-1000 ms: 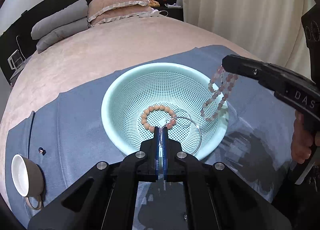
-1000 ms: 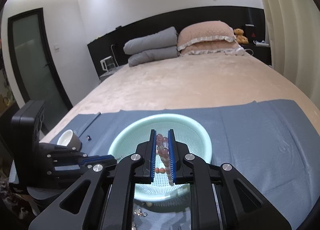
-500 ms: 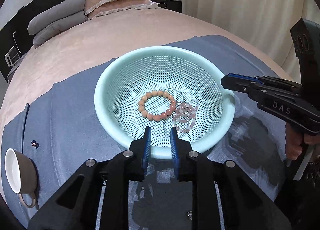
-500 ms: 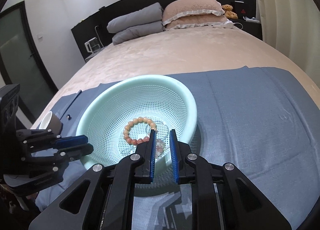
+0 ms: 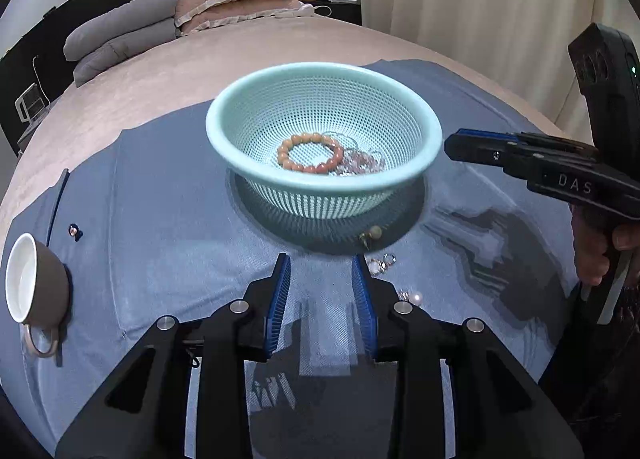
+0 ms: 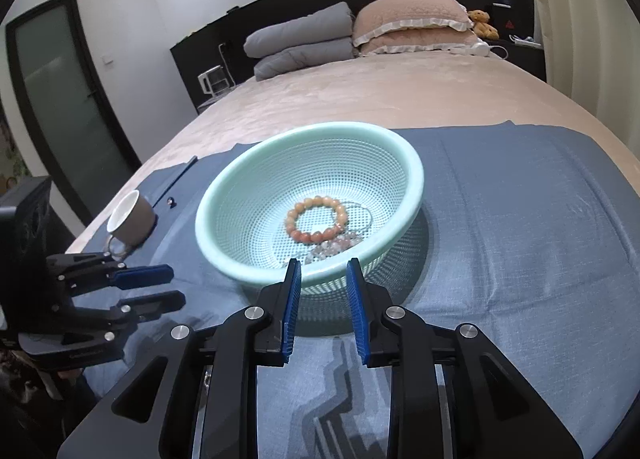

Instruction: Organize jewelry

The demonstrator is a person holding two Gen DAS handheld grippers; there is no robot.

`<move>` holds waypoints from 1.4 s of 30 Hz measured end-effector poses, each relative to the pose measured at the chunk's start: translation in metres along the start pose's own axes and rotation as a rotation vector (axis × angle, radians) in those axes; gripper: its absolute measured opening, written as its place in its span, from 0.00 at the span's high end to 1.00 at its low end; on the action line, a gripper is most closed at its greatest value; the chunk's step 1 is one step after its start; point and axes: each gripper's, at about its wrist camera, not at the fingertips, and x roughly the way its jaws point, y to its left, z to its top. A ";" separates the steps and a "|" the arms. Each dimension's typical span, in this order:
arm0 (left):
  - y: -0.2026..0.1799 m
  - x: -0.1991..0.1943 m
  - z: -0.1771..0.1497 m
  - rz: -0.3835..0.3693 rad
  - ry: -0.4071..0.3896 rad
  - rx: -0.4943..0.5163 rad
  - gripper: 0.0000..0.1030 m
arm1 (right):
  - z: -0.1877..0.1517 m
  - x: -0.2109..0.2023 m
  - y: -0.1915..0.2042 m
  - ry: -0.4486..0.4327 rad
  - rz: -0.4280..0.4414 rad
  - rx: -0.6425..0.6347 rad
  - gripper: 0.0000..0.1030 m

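Note:
A mint perforated basket [image 5: 240, 155] [image 6: 400, 151] stands on a blue cloth [image 5: 160, 219] [image 6: 520, 239] on the bed. Inside lie an orange bead bracelet [image 5: 310, 153] [image 6: 316, 217], a pale pink bead bracelet [image 5: 360, 164] [image 6: 336, 245] and a thin silver ring hoop [image 6: 366, 215]. Small earrings and pearls [image 5: 378, 265] lie on the cloth in front of the basket. My left gripper [image 5: 322, 263] [image 6: 160, 287] is open and empty, low over the cloth near the earrings. My right gripper [image 6: 320, 265] [image 5: 456, 145] is open and empty at the basket's near rim.
A brown cup with white inside [image 5: 34, 283] [image 6: 130, 217] lies on its side at the cloth's left. A small stud [image 5: 73, 231] [image 6: 171, 201] lies near it. Pillows [image 6: 360, 31] are at the bed's head, a curtain [image 5: 480, 11] at right.
The right gripper dropped the pink bracelet into the basket and the left released the silver hoop there. Both opened wider and pulled back toward the near side of the basket.

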 end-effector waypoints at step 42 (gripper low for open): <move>-0.041 0.012 -0.071 -0.094 -0.005 0.090 0.91 | -0.036 0.076 0.035 0.167 -0.026 -0.201 0.81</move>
